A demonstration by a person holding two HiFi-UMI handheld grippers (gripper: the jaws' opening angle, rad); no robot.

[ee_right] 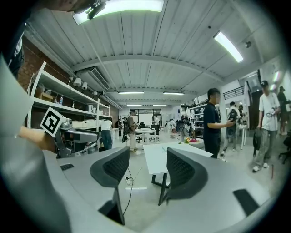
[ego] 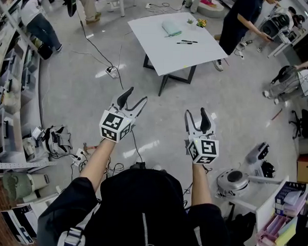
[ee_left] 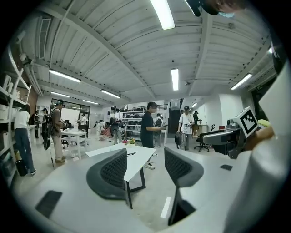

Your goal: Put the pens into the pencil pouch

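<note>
Head view, left to right. Left claw (ego: 134,98): jaws apart, nothing between them, held level over the bare floor (ego: 84,92) and well short of the counter. Counter (ego: 161,54): white top on a dark frame, standing ahead of the person and well apart from both claws. Pouch (ego: 172,28): pale green, lying flat near the far edge of the counter; whether its mouth is open or zipped is too small to tell. Pens (ego: 186,42): dark, probably two, lying side by side on the counter just beside the pouch on its right and nearer the person, apart from it and wholly outside it. Right claw (ego: 195,114): jaws likewise apart and empty, tipped slightly downward, also over the floor.

Progress: the task has not started. No pen is in the pouch, none is gripped, and neither claw is within reach of the counter. What is left, as judged from this layout: an approach to the counter, opening or steadying the pouch if it needs it, picking up each pen in turn, and sliding each into the pouch
</note>
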